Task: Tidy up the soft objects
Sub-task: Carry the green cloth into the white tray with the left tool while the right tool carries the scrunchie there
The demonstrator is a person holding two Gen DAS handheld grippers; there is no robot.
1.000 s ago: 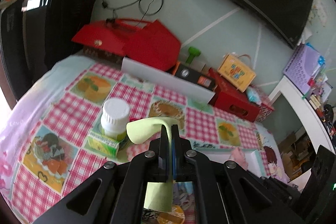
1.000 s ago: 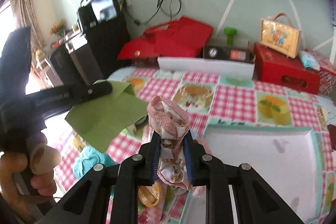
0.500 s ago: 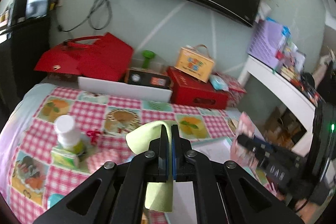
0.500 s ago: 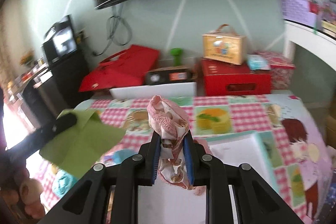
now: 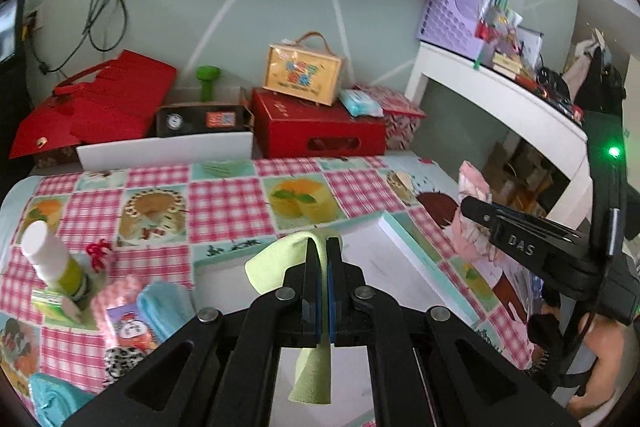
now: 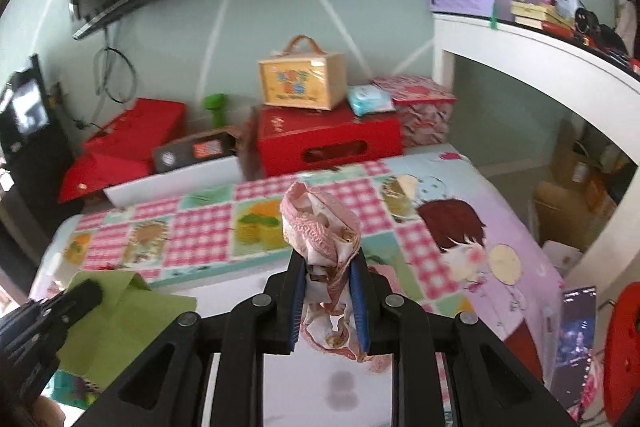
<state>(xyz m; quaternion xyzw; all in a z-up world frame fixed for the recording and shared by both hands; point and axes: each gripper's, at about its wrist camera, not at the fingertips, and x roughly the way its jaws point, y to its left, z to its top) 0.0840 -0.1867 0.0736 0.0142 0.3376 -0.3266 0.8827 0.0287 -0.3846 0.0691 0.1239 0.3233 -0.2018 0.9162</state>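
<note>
Cloths hang from both tools above the desk. On the far left of the checked tablecloth (image 5: pixel 224 203) lie soft items: a teal cloth (image 5: pixel 52 403), a pink checked piece (image 5: pixel 116 291) and a light blue fold (image 5: pixel 164 303), next to a white-capped bottle (image 5: pixel 52 259) standing on a small green box (image 5: pixel 48 303). The left tool (image 5: pixel 322 283) has its jaws pressed together on a thin green cloth (image 5: pixel 276 259); the smooth sheet curls over the fingertips and hangs below them over a white tray (image 5: pixel 404 243). The tray is shallow and flat with a teal rim, and nothing shows lying in the visible part. Further right, the right tool (image 6: pixel 329 299) is clamped on a bunched pink patterned cloth (image 6: pixel 320 227), crumpled and lacy at its edge, held above the same tray (image 6: pixel 248 279). Behind stand red boxes (image 5: pixel 320 127) and a yellow case (image 5: pixel 304 75).
</note>
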